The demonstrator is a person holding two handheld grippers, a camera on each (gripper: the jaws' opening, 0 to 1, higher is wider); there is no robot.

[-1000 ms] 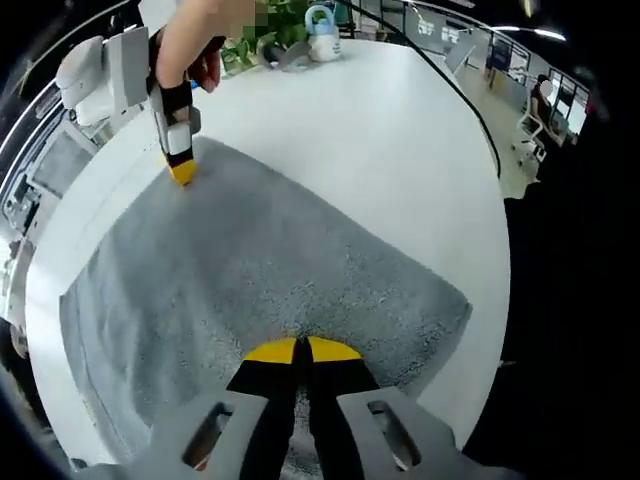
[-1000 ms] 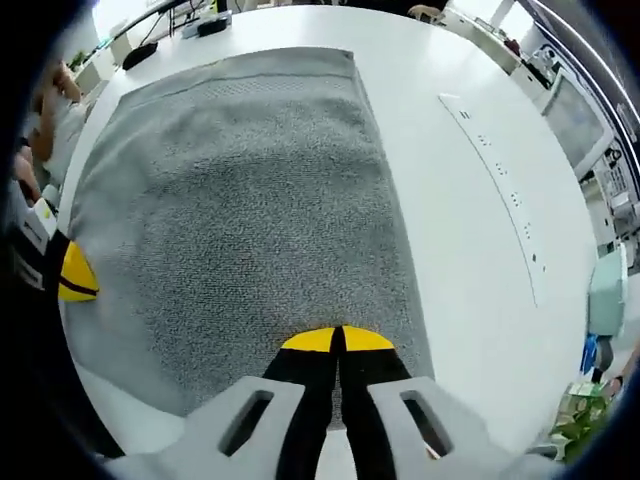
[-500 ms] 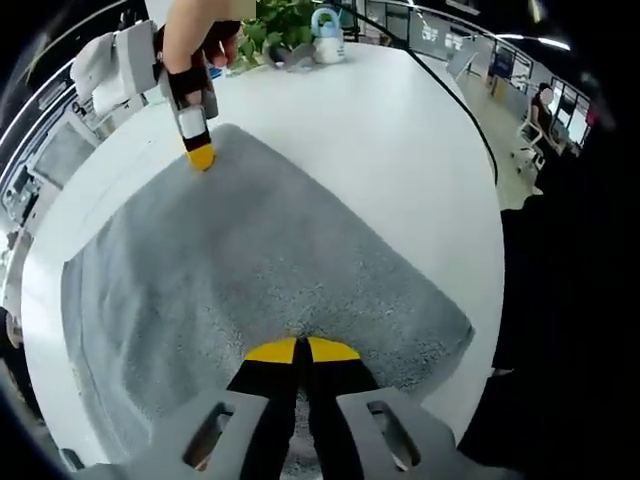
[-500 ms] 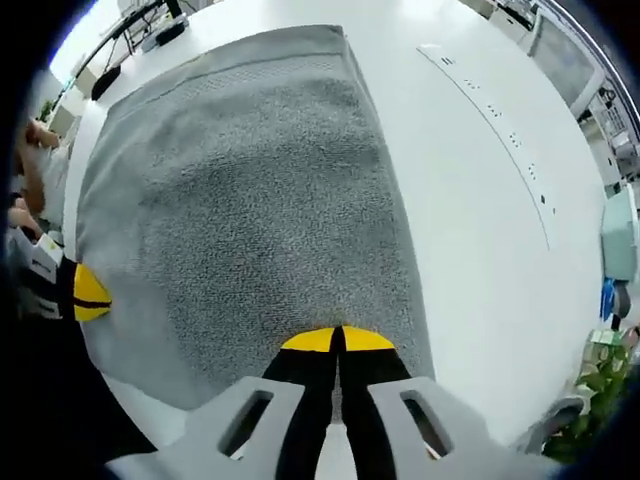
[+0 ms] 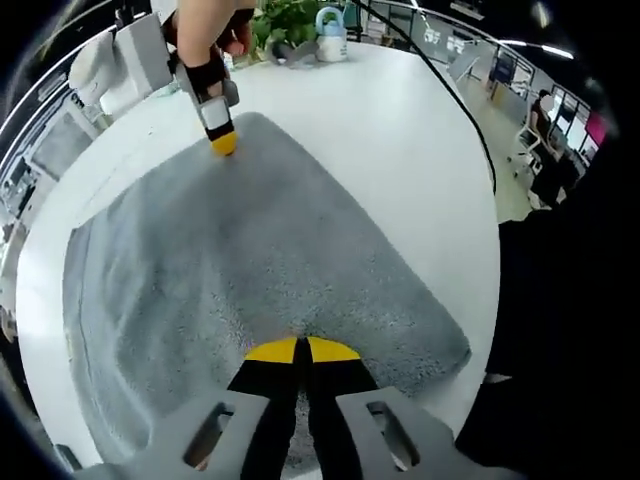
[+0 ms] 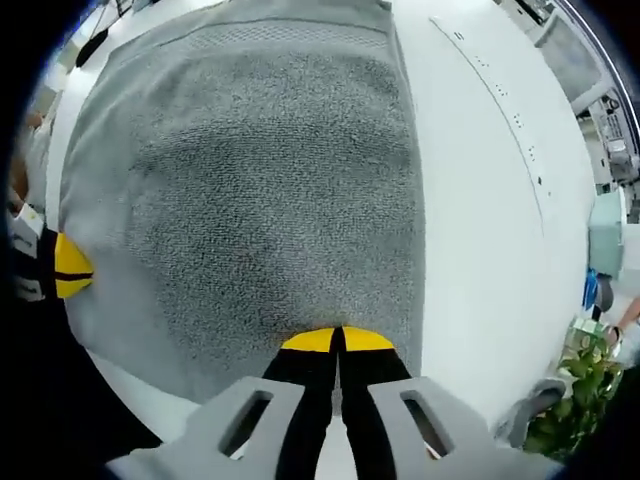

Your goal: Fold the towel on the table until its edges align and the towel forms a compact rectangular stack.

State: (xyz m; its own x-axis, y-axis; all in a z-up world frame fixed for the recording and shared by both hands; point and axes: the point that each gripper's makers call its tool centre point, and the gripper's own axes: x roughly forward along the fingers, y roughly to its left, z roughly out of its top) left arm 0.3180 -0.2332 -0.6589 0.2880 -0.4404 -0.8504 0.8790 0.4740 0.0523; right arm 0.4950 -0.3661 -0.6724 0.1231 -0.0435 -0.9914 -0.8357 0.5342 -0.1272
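Towel (image 5: 260,270) — both edge corners pinched: left claw (image 5: 301,349), right claw (image 6: 337,340) closed.

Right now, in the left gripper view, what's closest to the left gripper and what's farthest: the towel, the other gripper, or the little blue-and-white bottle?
1. Towel: pinched in the left gripper.
2. Right gripper: at the towel's far corner, upper left.
3. Bottle: across the white table, by the plant at its far edge.

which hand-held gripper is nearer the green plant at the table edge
Right. The right hand-held gripper pinches the towel corner on the side toward the green plant. The left hand-held gripper grips the opposite corner, with the towel lying between it and the plant.
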